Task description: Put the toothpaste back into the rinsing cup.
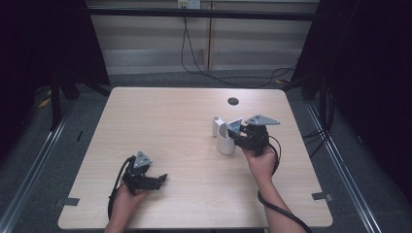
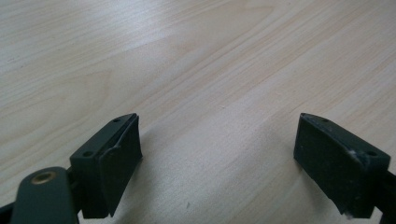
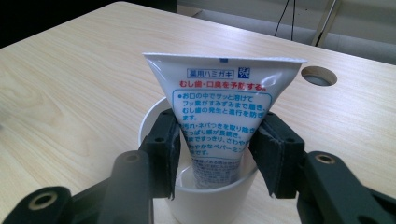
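A white toothpaste tube with blue and red print stands cap-down in a white cup, its flat crimped end uppermost. My right gripper reaches over the cup's rim, and its two pads meet the tube's side edges. From above, that gripper is right of the table's middle at the cup, with the tube poking up beside it. My left gripper hovers low over bare wood with its jaws wide and nothing between them; it sits near the front left.
The light wooden table has a round cable hole at the back, beyond the cup. A small white upright piece stands just behind the cup's left side. Dark floor, rails and cables surround the table.
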Action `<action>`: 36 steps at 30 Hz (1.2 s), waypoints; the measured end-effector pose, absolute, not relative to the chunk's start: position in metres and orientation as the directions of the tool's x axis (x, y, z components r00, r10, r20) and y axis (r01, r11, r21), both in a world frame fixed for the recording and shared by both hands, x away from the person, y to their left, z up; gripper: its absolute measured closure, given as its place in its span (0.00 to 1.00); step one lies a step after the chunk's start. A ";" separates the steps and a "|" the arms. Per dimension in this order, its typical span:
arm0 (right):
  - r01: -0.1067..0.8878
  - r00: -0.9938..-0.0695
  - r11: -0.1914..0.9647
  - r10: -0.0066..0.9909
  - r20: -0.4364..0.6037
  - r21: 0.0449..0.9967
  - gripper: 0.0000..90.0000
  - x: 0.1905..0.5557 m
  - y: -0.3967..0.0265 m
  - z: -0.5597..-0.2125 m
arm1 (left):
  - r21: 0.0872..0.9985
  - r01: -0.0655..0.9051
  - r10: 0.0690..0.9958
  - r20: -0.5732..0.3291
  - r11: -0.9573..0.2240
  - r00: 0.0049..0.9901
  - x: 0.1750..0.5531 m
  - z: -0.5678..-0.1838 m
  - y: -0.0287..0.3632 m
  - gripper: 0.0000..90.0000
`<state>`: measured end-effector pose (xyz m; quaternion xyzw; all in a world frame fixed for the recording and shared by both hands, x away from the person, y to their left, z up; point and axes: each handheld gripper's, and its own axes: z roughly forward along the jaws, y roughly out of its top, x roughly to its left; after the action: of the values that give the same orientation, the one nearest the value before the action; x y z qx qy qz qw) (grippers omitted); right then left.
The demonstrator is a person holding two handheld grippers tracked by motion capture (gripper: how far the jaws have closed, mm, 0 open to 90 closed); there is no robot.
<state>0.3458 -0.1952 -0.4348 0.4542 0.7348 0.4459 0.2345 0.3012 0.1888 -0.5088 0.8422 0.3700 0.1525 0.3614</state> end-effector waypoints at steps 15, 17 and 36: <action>0.455 -0.477 0.185 0.877 0.063 0.871 0.53 0.345 -0.194 -0.434 | 0.721 0.513 0.733 -0.011 -0.466 0.680 0.301 -0.509 0.189 0.16; 0.451 -0.471 0.181 0.880 0.060 0.874 0.49 0.345 -0.193 -0.434 | 0.721 0.513 0.733 -0.011 -0.466 0.681 0.301 -0.509 0.189 0.16; 0.454 -0.474 0.149 0.875 0.096 0.879 0.30 0.344 -0.199 -0.427 | 0.720 0.514 0.733 -0.011 -0.466 0.680 0.301 -0.509 0.189 0.16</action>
<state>0.3445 -0.1990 -0.4267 0.4594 0.7231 0.4629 0.2276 0.3011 0.1888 -0.5087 0.8425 0.3701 0.1520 0.3608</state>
